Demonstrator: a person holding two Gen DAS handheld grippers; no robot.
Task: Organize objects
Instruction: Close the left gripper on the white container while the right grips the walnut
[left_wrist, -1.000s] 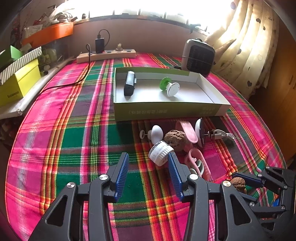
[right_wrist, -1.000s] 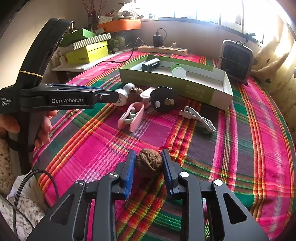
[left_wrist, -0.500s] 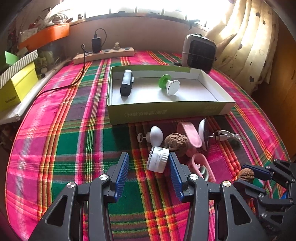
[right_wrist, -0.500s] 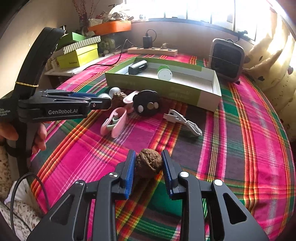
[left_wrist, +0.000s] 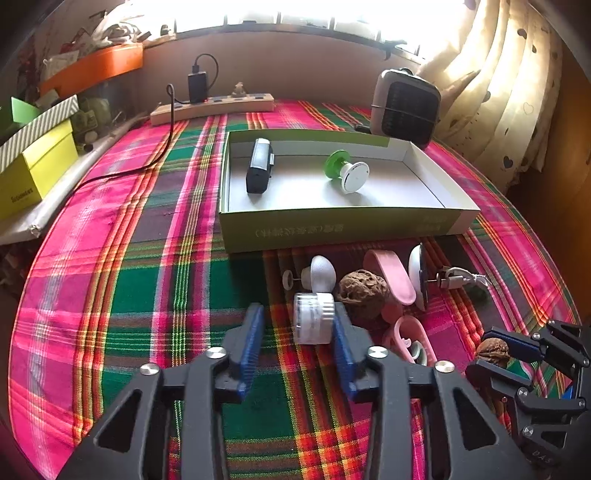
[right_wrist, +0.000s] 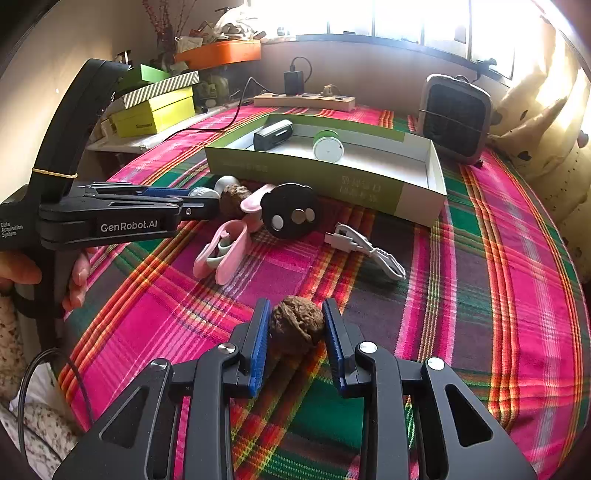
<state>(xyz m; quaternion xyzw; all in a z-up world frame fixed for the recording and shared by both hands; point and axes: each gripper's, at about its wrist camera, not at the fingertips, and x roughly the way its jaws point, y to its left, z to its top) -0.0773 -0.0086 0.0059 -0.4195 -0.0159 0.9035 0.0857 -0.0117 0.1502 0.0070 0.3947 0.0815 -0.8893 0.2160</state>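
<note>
A heater (left_wrist: 404, 107), power strip (left_wrist: 212, 108) and yellow box (left_wrist: 35, 168) edge the plaid tablecloth (left_wrist: 122, 280).

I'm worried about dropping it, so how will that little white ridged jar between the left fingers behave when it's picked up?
The white jar lies on its side, so it may roll if nudged. Its ridged cap should help the closing left gripper hold it. It looks small and probably light.

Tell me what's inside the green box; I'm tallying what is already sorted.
Inside the green box lie two things: a black and silver device toward its left end, and a green and white spool near the middle. The near wall hides a strip of its floor.
</note>
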